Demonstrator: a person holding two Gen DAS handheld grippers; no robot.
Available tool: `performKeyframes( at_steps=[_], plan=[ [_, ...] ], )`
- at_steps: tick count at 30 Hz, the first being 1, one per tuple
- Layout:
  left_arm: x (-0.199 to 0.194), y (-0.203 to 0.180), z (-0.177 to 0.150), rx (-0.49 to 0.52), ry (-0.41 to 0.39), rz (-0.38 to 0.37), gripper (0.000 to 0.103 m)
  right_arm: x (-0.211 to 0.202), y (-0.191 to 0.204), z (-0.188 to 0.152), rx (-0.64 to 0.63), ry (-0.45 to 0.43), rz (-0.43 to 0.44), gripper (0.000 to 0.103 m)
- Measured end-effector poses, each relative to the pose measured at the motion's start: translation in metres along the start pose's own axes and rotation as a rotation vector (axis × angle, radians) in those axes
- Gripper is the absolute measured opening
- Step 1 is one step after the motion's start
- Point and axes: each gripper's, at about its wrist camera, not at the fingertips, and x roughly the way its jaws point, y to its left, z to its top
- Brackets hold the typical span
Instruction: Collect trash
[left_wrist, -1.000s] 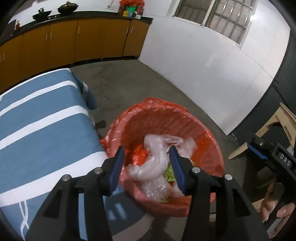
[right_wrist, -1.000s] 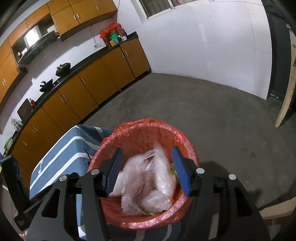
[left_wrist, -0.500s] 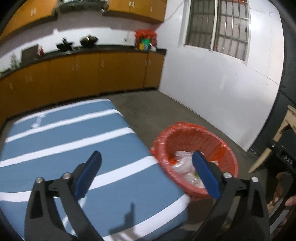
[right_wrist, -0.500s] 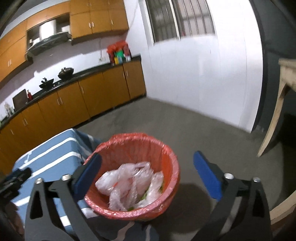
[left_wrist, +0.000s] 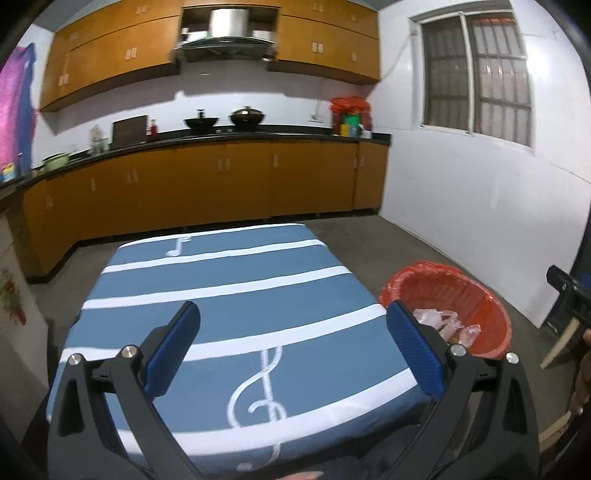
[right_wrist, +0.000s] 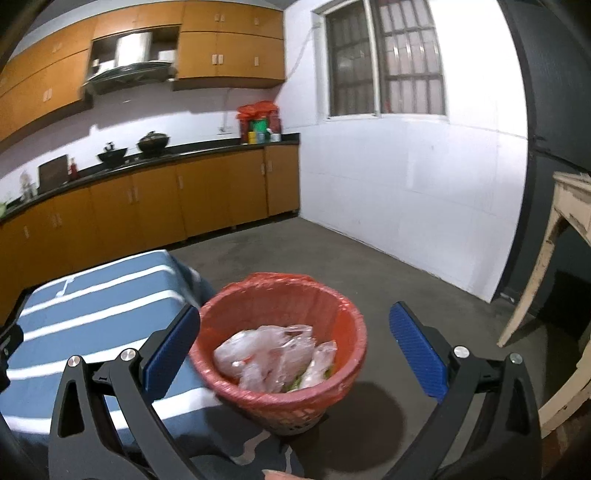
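Note:
A red bin with a red liner (right_wrist: 280, 325) stands on the floor beside the table, and crumpled clear plastic bags (right_wrist: 269, 354) lie inside it. In the left wrist view the same red bin (left_wrist: 448, 299) is at the right, past the table's corner. My left gripper (left_wrist: 291, 350) is open above the blue striped tablecloth (left_wrist: 229, 295), with nothing between its fingers. My right gripper (right_wrist: 293, 350) is open and drawn back from the bin, which shows between its blue pads, untouched.
Orange kitchen cabinets (left_wrist: 207, 184) with pots on a dark counter line the far wall. A white wall (right_wrist: 406, 192) with a barred window stands at the right. A worn wooden table leg (right_wrist: 532, 280) is at the far right. Grey floor lies around the bin.
Both grippers opened wide, dropping the plastic bags into the bin, then pulled back and tilted up. The left one swung over the tablecloth; the bin now sits to its right.

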Motion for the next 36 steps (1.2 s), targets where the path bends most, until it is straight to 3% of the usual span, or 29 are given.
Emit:
performKeyframes(
  at_steps=[14, 36],
  plan=[
    [-0.038, 0.006, -0.016, -0.019, -0.026, 0.024, 0.099, -0.040, 0.034, -0.020, -0.077, -0.020, 0.085, 0.101],
    [-0.074, 0.005, -0.033, -0.042, -0.062, 0.036, 0.099, -0.065, 0.035, -0.040, -0.057, -0.016, 0.091, 0.101]
  ],
)
